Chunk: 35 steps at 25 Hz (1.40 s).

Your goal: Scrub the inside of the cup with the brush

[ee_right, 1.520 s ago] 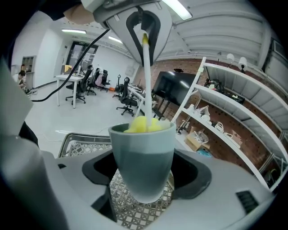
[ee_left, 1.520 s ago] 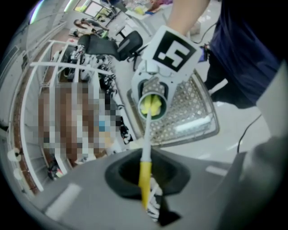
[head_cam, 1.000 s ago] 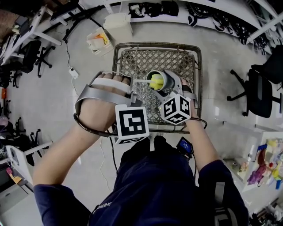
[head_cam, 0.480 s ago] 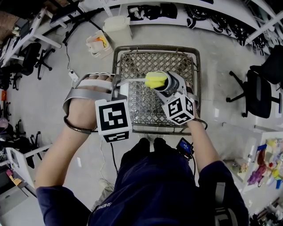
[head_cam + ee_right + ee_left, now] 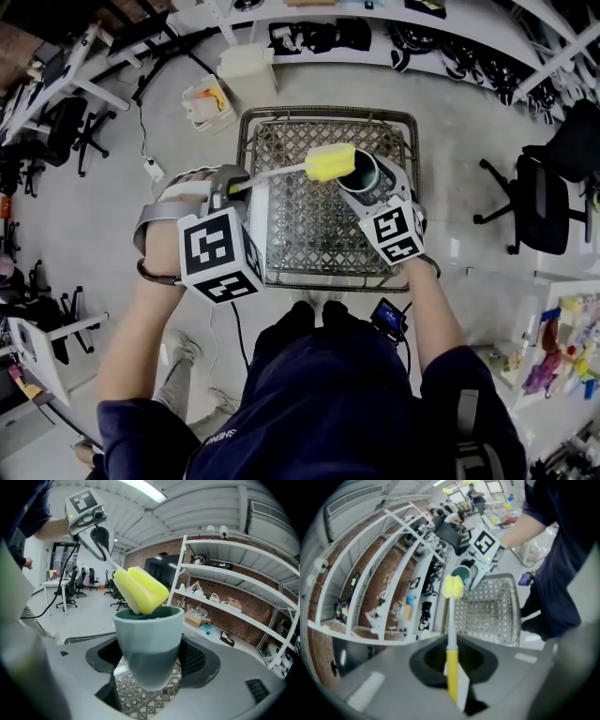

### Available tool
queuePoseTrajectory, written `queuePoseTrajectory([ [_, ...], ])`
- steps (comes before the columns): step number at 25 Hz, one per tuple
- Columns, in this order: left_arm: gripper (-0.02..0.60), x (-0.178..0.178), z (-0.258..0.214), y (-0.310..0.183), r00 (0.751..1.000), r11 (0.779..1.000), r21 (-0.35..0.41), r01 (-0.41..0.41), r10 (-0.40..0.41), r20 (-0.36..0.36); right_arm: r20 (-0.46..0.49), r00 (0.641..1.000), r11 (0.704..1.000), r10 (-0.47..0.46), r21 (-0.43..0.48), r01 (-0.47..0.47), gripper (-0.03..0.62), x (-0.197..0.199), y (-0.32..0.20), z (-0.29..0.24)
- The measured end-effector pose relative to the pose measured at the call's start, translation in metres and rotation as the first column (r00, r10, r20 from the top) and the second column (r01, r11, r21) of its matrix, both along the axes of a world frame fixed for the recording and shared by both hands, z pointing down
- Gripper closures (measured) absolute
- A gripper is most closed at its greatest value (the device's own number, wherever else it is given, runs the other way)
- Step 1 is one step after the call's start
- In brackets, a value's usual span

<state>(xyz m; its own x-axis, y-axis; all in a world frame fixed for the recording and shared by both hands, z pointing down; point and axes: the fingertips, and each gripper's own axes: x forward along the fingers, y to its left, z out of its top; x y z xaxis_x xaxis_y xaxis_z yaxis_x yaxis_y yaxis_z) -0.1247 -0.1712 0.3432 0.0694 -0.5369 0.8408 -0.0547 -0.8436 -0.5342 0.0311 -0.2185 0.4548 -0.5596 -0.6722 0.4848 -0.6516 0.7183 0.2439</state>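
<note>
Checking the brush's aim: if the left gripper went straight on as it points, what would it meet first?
Likely the cup held by the right gripper: the brush reaches its rim, though depth is unclear.

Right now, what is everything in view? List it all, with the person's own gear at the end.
cup: one, teal-grey, held by the right gripper above the table
brush: one, yellow sponge head on a white stem with a yellow grip, held by the left gripper, head at the cup's mouth
mesh table: one, metal, below both grippers
bins: two, white, on the floor beyond the table
office chair: one, black, at right; more at far left
shelving: white, along the brick wall
left gripper: grey, marker cube, shut on the brush
right gripper: grey, marker cube, shut on the cup
forearms: two, bare, dark blue sleeves
</note>
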Motion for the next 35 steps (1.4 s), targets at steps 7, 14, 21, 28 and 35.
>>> queuePoseTrajectory([
  [7,0.552,0.003,-0.01,0.006,0.966,0.995,-0.029,0.099,-0.103,-0.236,0.164,0.985,0.999,0.047,-0.009,-0.047,0.247,0.015,0.0,-0.035],
  [14,0.552,0.01,-0.022,0.013,0.896,0.99,-0.037,0.138,-0.141,-0.42,0.268,0.961,0.997,0.075,-0.008,-0.075,0.247,0.027,0.0,-0.068],
  [21,0.552,0.017,-0.022,0.026,0.766,0.978,-0.074,0.196,-0.2,-0.611,0.328,0.939,0.995,0.104,-0.045,-0.094,0.247,0.032,0.005,-0.066],
  [28,0.552,0.015,-0.003,0.045,0.592,0.952,-0.164,0.257,-0.289,-0.753,0.371,0.919,0.989,0.136,-0.108,-0.103,0.247,0.015,-0.003,-0.002],
  [35,0.552,0.011,0.03,0.061,0.402,0.917,-0.294,0.269,-0.385,-0.831,0.344,0.927,0.982,0.15,-0.163,-0.098,0.247,-0.016,-0.011,0.086],
])
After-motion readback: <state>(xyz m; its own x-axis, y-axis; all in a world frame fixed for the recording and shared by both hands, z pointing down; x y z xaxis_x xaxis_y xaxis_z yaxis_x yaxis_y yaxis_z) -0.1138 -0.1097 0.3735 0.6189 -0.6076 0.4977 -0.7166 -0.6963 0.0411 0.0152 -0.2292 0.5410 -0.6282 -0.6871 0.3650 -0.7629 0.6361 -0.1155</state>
